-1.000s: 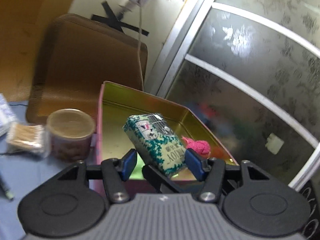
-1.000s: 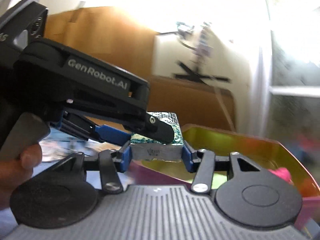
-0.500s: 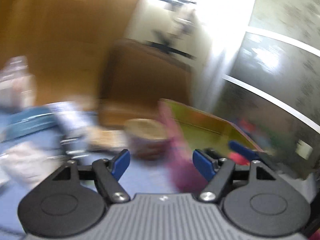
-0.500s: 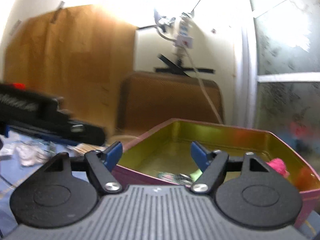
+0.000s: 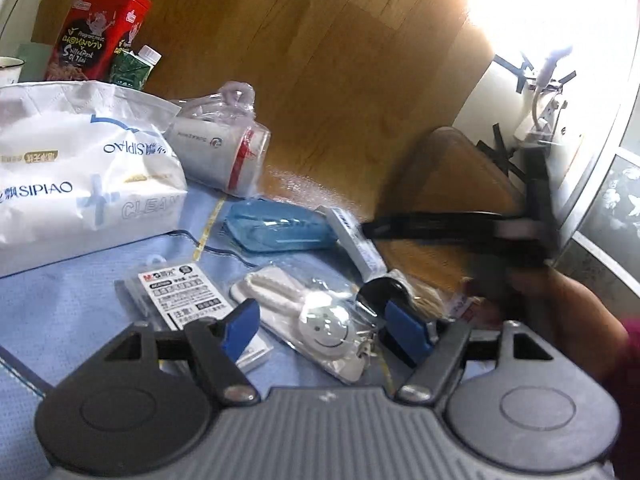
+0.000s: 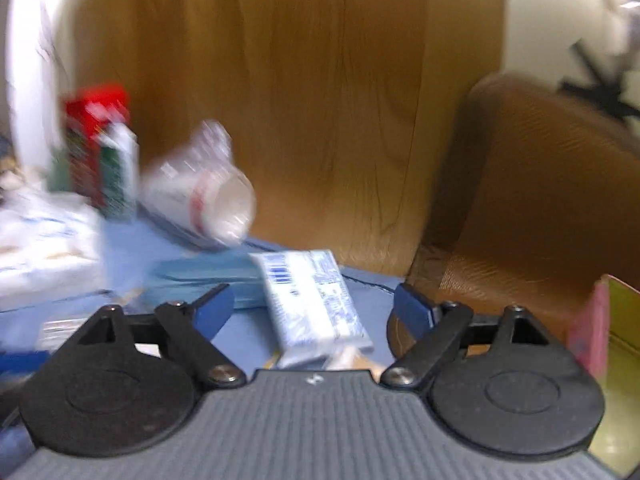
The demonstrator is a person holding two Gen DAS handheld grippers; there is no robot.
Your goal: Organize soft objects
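Observation:
My left gripper (image 5: 324,326) is open and empty, low over the blue cloth. A white smiley bunny toy in clear wrap (image 5: 308,314) lies between its fingers. A white tissue pack (image 5: 76,172) sits at the left. My right gripper (image 6: 312,310) is open and empty. A small blue-and-white tissue packet (image 6: 312,300) lies between its fingers on the cloth. The pink tin's corner (image 6: 600,320) shows at the right edge. The right gripper shows blurred in the left wrist view (image 5: 460,228).
A blue plastic case (image 5: 276,228), a bagged paper cup (image 5: 220,152), a red tin (image 5: 96,36), a green carton (image 5: 134,68) and a carded stationery pack (image 5: 180,300) lie on the cloth. A brown chair back (image 6: 540,184) stands behind.
Both grippers let go of the green-patterned packet over the tin, opened, and swung left toward the cluttered cloth. The tin has slid to the right edge of view.

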